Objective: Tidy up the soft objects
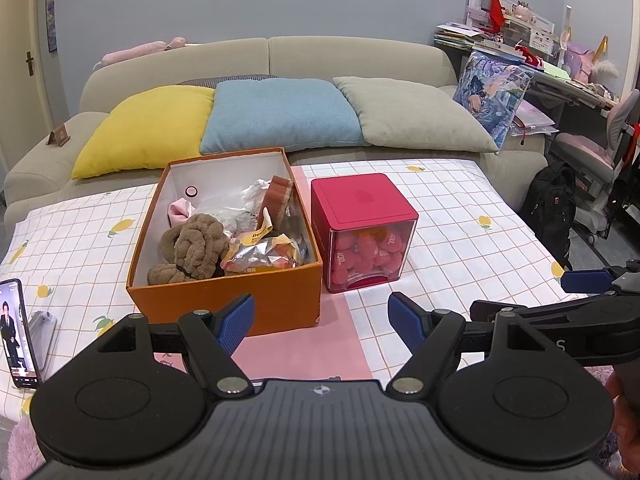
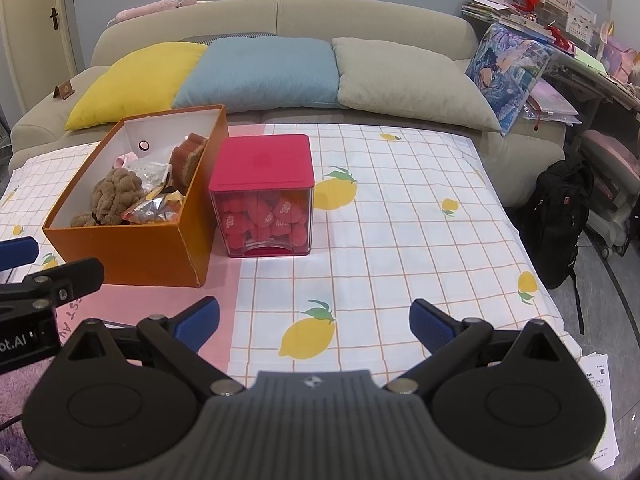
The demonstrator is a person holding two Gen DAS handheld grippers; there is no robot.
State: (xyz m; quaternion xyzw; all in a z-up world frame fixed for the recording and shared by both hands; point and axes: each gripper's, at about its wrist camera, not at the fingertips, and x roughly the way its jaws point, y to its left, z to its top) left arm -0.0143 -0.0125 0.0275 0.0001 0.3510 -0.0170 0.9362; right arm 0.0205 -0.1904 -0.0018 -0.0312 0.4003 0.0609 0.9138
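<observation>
An orange box (image 1: 224, 300) (image 2: 132, 252) stands open on the table. It holds a brown knitted plush (image 1: 192, 248) (image 2: 116, 196), a foil snack bag (image 1: 264, 258) (image 2: 154, 210), a brown sponge (image 1: 278, 196) (image 2: 188, 158) and pink and white soft items. To its right stands a red-lidded clear container (image 1: 362, 232) (image 2: 264, 196) full of red soft pieces. My left gripper (image 1: 321, 320) is open and empty, just in front of the box. My right gripper (image 2: 314, 324) is open and empty over the tablecloth, to the right of the box.
A lemon-print tablecloth (image 2: 400, 220) covers the table. A phone (image 1: 16, 332) stands at its left edge. Behind is a beige sofa (image 1: 280, 56) with yellow, blue and grey cushions. A black backpack (image 2: 560, 220) and a cluttered desk stand on the right.
</observation>
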